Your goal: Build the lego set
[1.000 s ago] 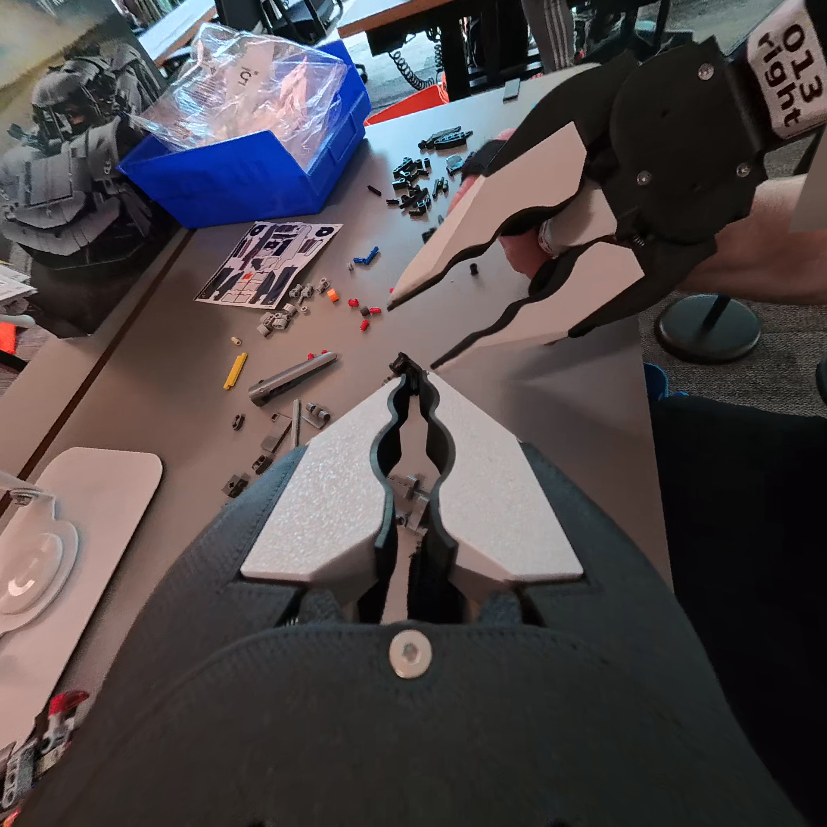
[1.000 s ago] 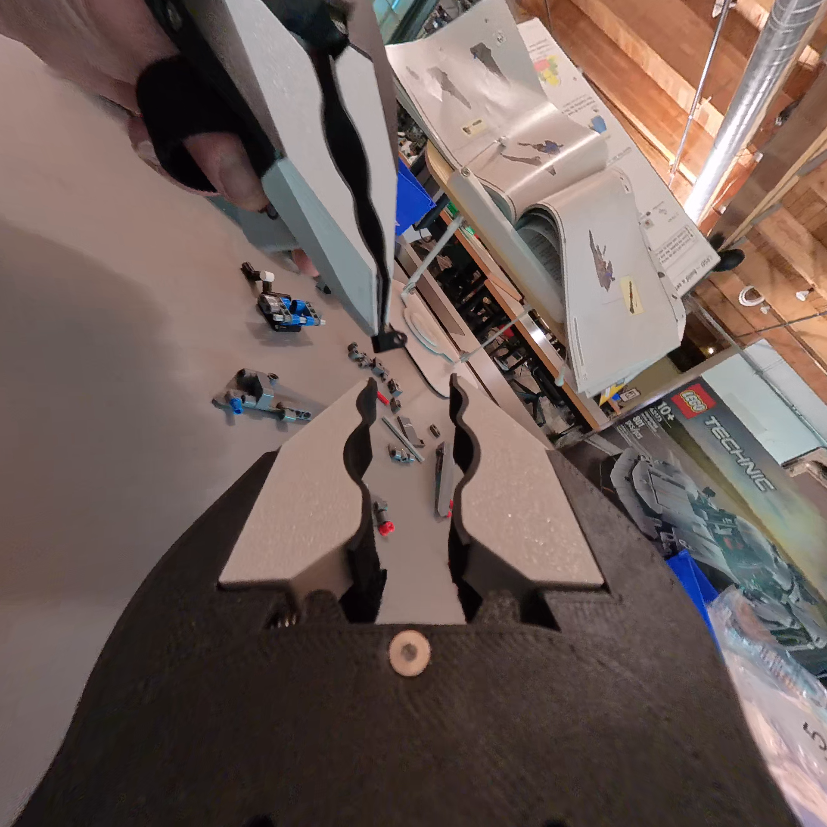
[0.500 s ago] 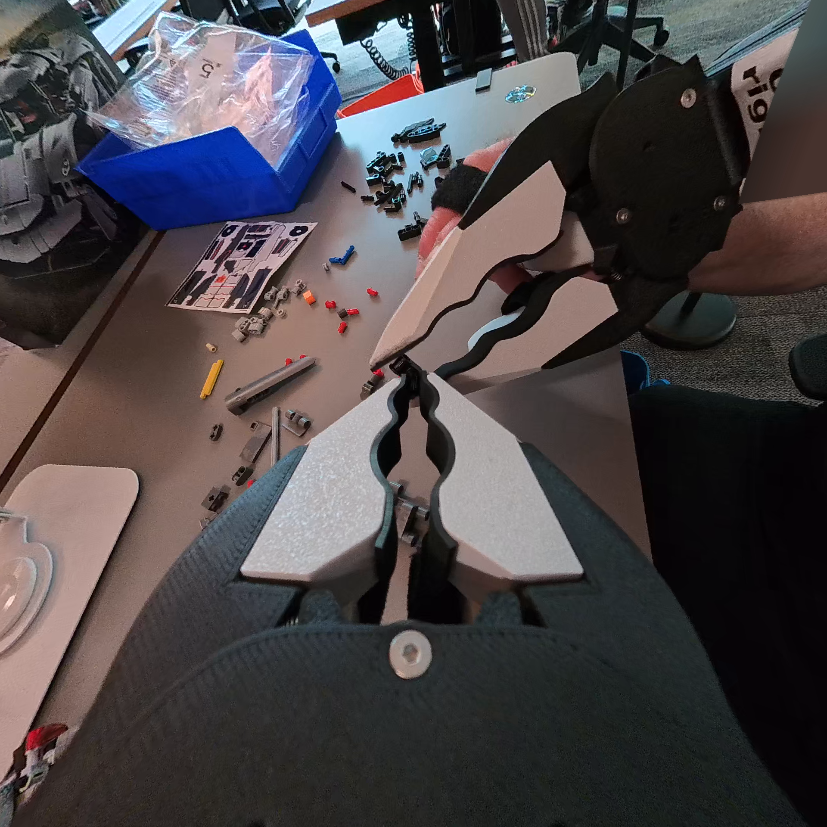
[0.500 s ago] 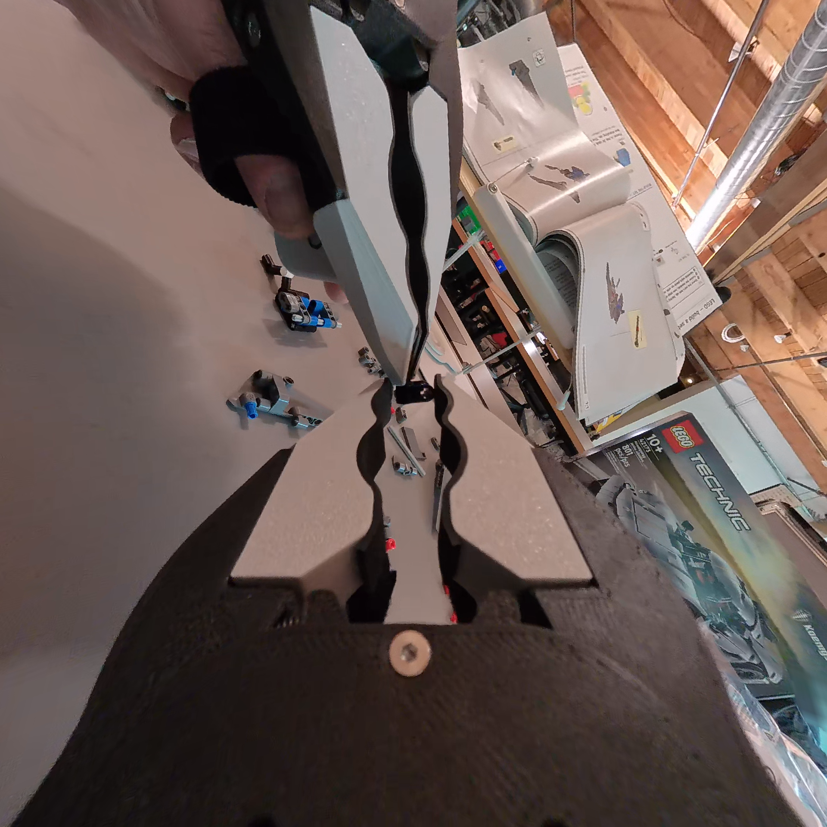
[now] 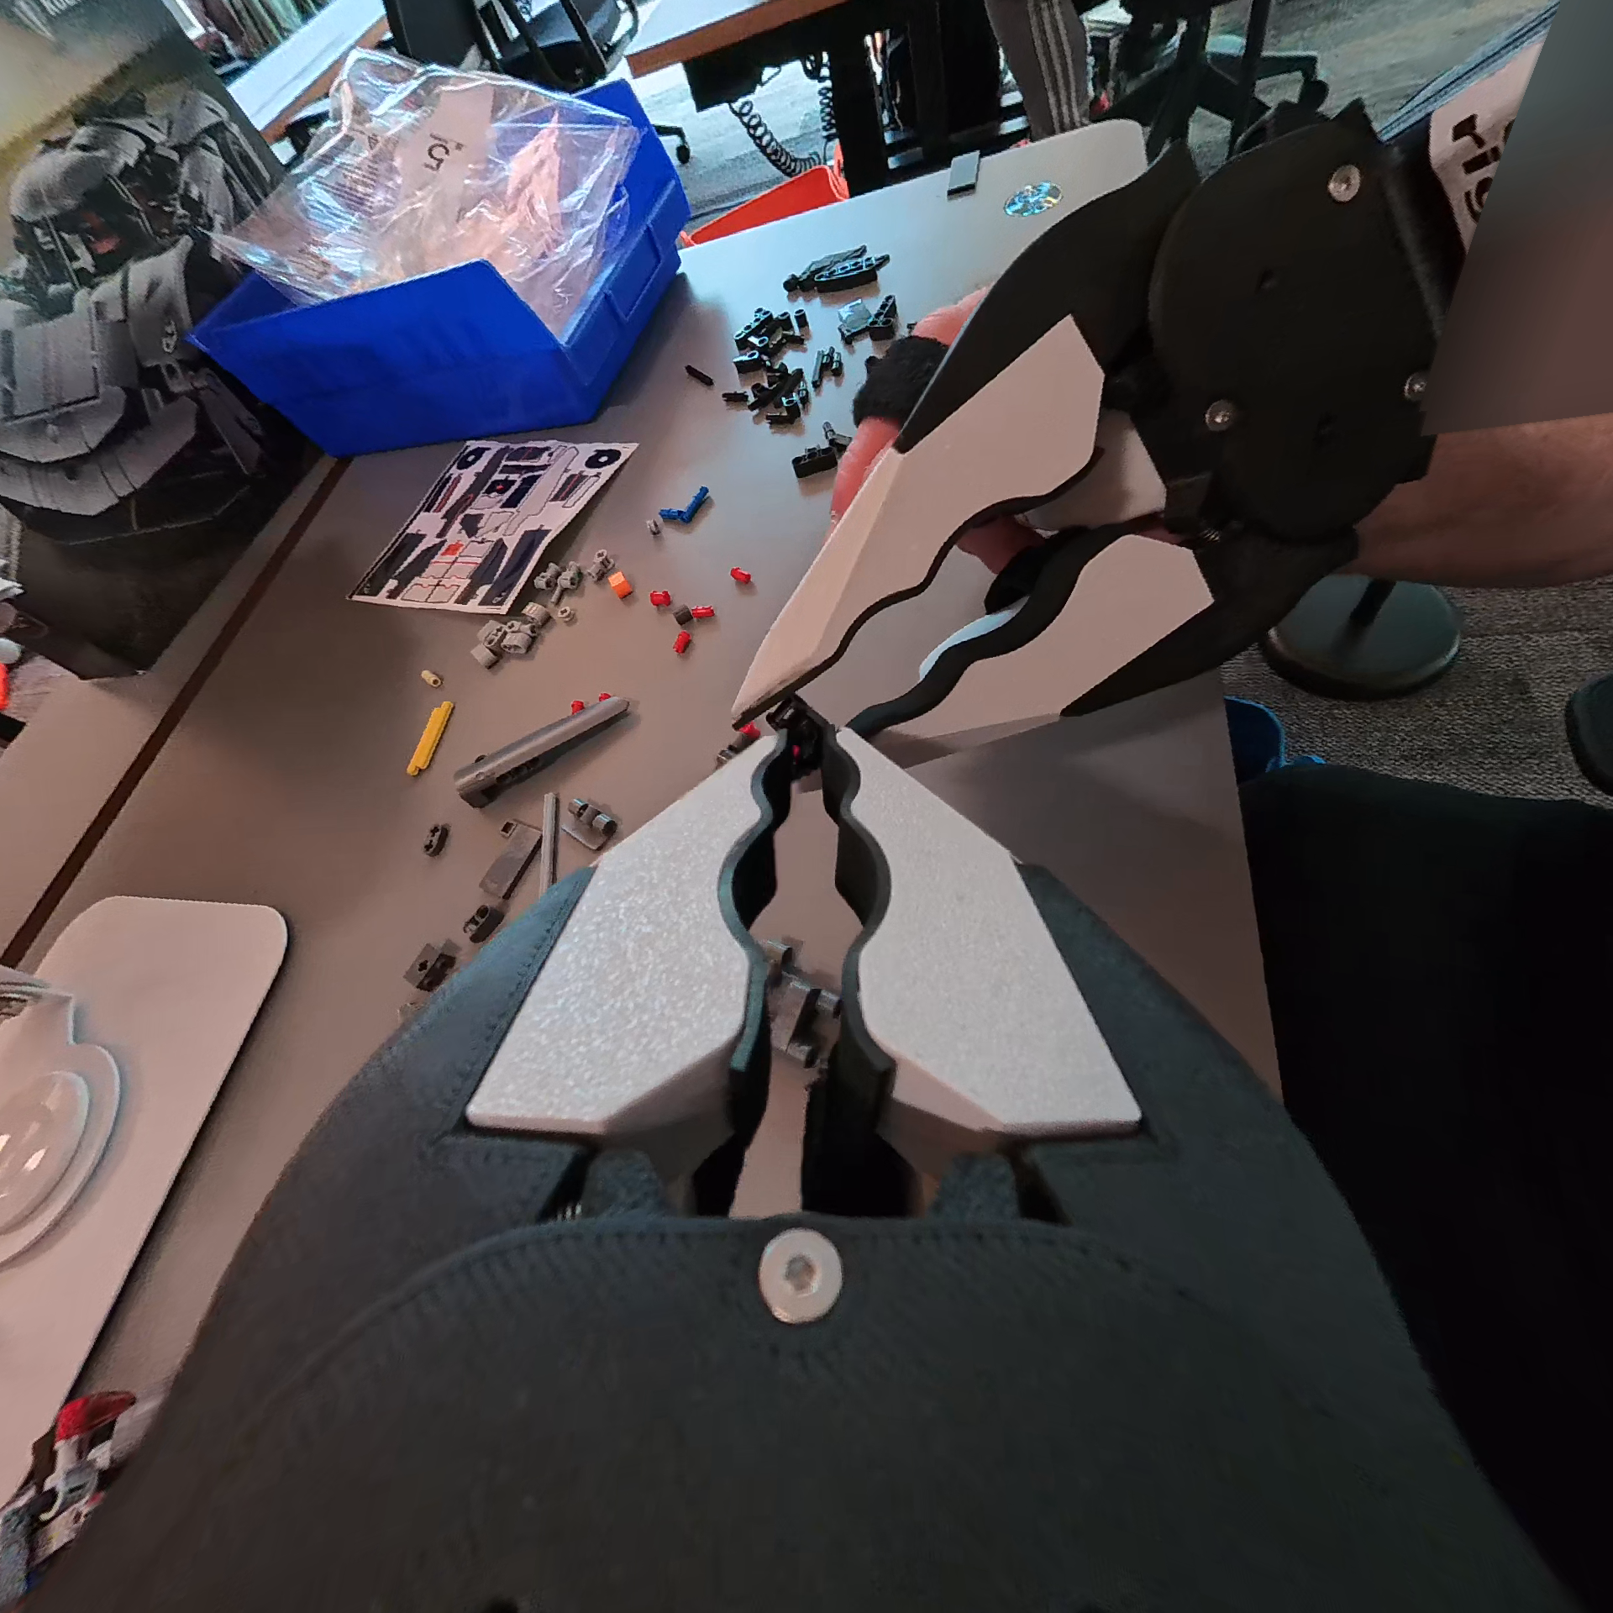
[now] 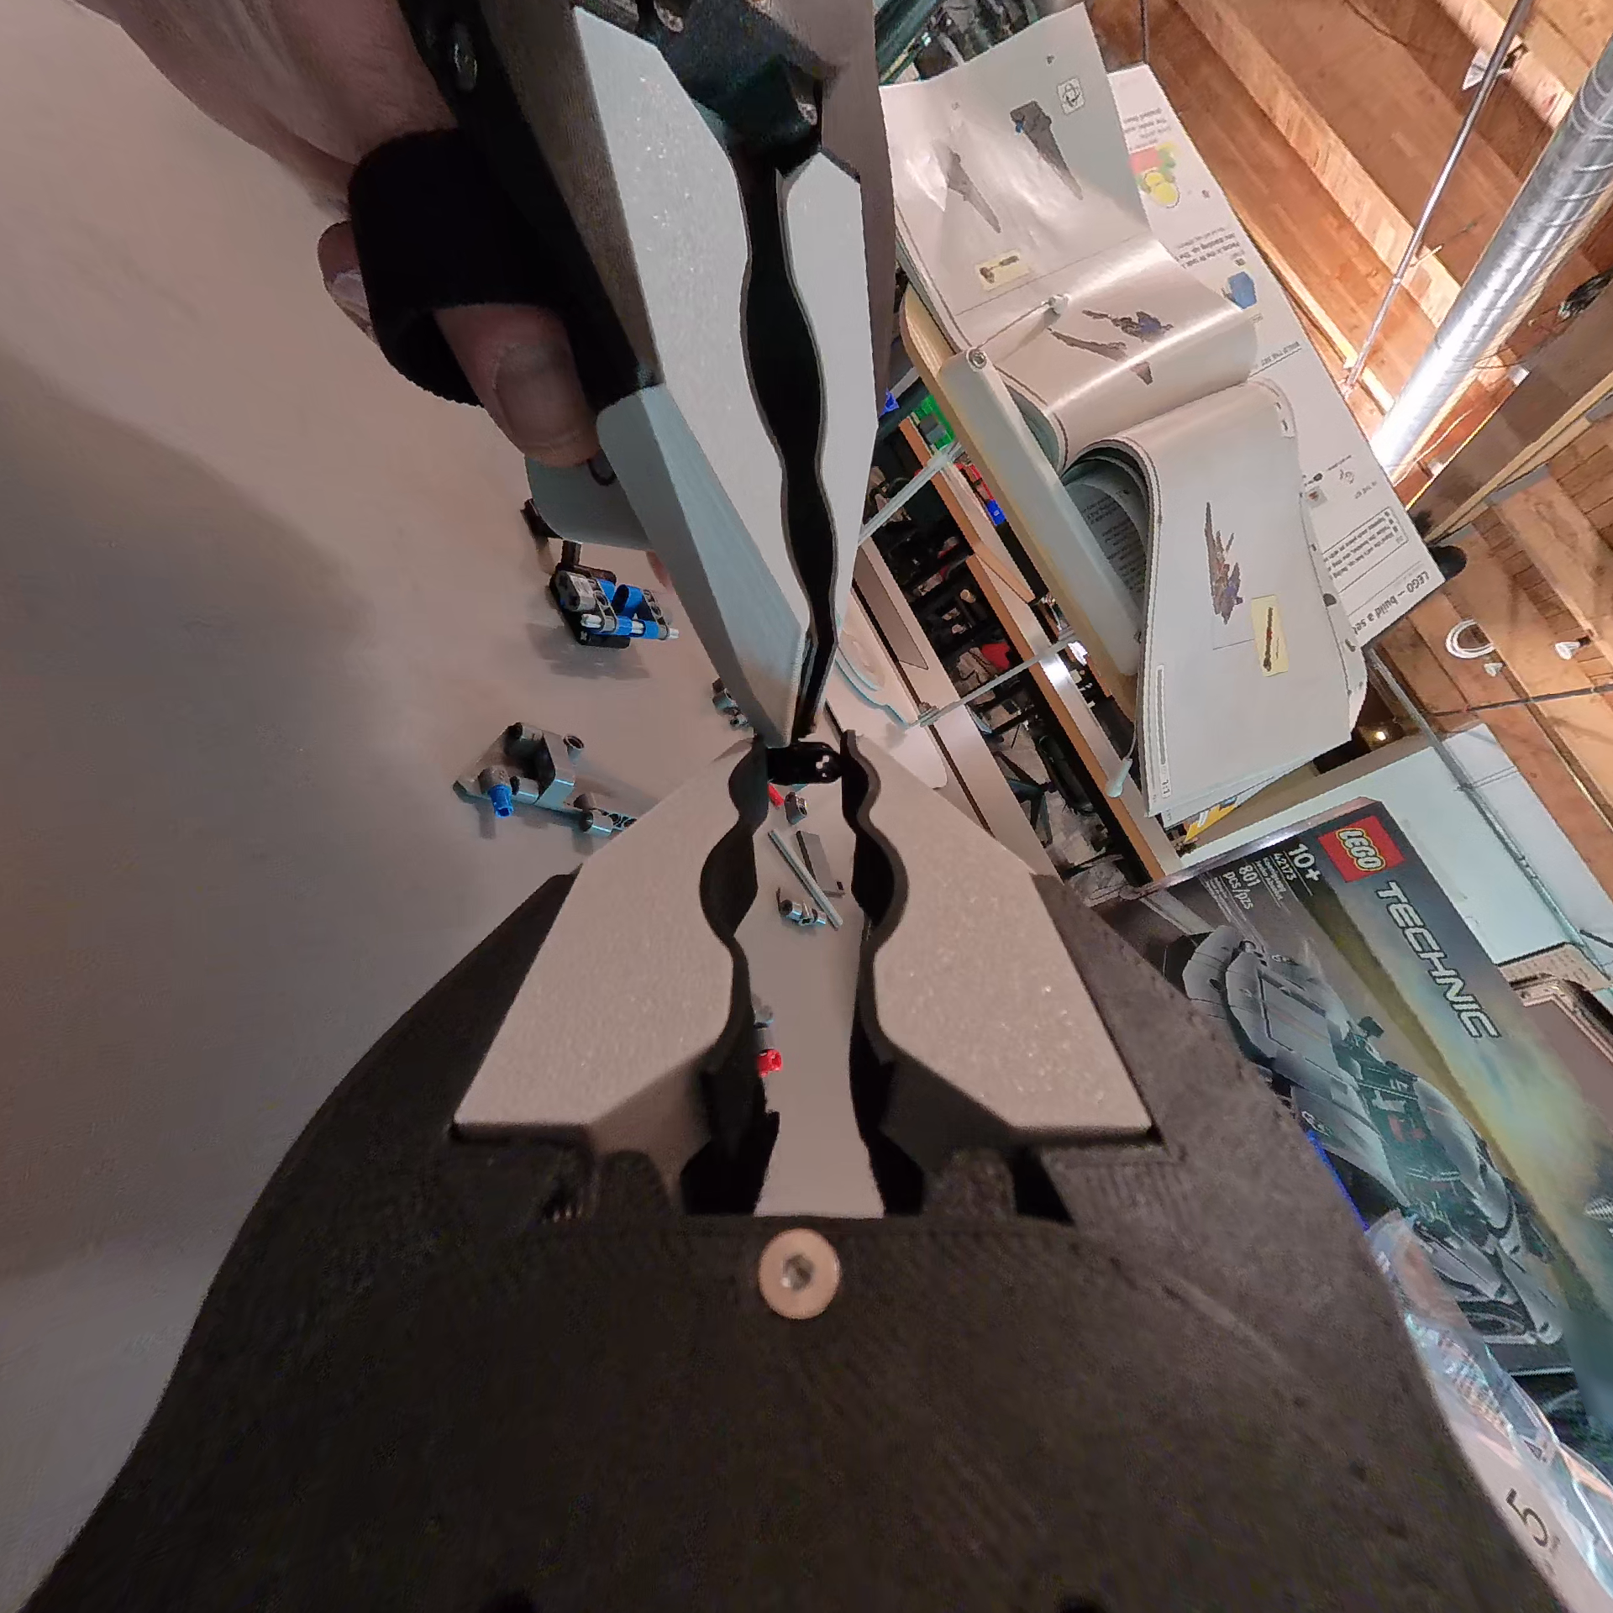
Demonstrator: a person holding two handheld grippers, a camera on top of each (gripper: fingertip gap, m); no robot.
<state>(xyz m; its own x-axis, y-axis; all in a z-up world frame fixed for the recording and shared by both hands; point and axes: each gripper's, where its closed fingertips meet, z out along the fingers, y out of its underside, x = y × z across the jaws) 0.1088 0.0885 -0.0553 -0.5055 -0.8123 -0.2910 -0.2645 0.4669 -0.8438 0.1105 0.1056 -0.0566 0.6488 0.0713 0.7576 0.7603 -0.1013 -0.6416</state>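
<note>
Since a second ago our right gripper point(image 6: 799, 758) has come in from 2 o'clock to meet the small black piece point(image 6: 801, 763), fingers parted around it. Our left gripper point(image 5: 801, 729) pinches that piece at its closed tips above the grey table point(image 5: 1047, 838). Loose lego parts point(image 5: 559, 611) lie at 10 o'clock.
</note>
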